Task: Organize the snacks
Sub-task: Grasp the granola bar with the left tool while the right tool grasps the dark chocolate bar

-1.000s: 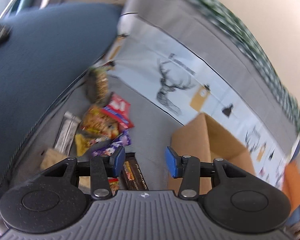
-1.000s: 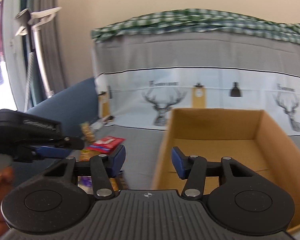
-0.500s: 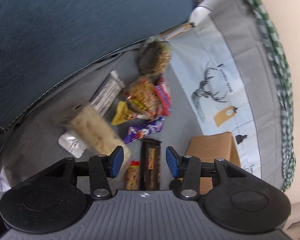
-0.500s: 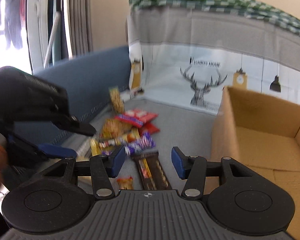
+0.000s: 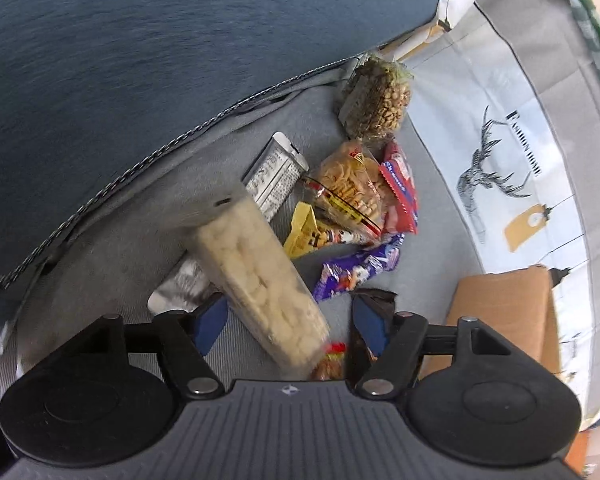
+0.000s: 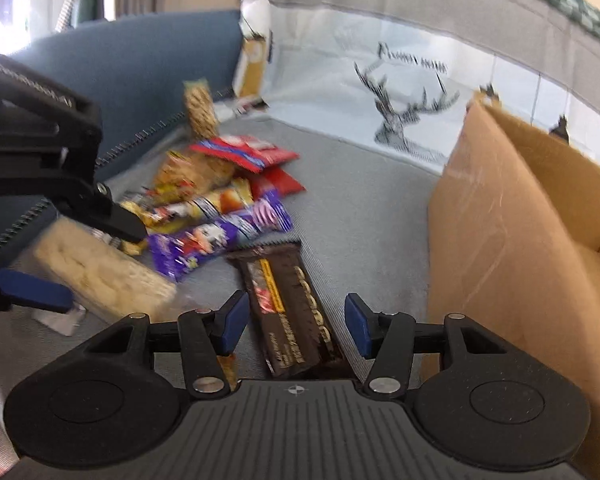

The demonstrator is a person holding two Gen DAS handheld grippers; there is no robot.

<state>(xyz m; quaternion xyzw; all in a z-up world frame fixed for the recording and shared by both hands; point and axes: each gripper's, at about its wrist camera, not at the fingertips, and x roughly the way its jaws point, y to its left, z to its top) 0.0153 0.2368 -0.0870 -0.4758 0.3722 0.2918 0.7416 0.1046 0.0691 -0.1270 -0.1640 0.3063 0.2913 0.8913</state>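
Snacks lie in a heap on a grey seat. A clear pack of pale puffs sits between the blue pads of my left gripper. Its jaws are opening and neither pad presses on the pack. In the right wrist view the left gripper hangs over that same pack. My right gripper stands open around a dark brown chocolate bar, with a gap on both sides. A purple wrapper lies between the two packs.
An open cardboard box stands at the right. Further back lie a peanut bag, an orange cracker bag, a red pack, a yellow wrapper and a silver pack. A blue cushion borders the left, a deer-print cloth the back.
The left gripper turned and sank over the pale pack, and its jaws widened. The right gripper swung left and down from the box to the dark bar.
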